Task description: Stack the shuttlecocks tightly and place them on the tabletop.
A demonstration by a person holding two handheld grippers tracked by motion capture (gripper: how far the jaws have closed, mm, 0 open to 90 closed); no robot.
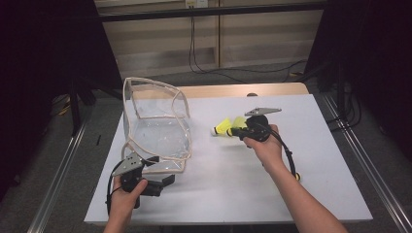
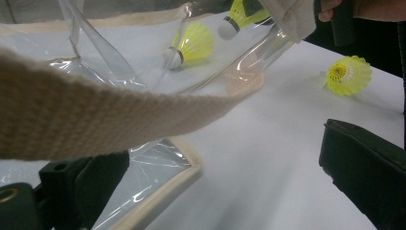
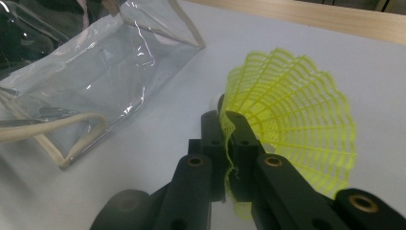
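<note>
Overhead light is brightening the white table (image 1: pixel 291 160) while the surroundings are staying dark. Glare is streaking the clear bag (image 3: pixel 110 72). The near strap (image 2: pixel 95 120) is blurring.

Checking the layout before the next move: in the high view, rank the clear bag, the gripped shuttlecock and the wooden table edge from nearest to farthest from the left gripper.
1. Clear bag, right beside the left gripper.
2. Gripped shuttlecock, mid-table in the right gripper.
3. Wooden table edge, along the far side.
</note>
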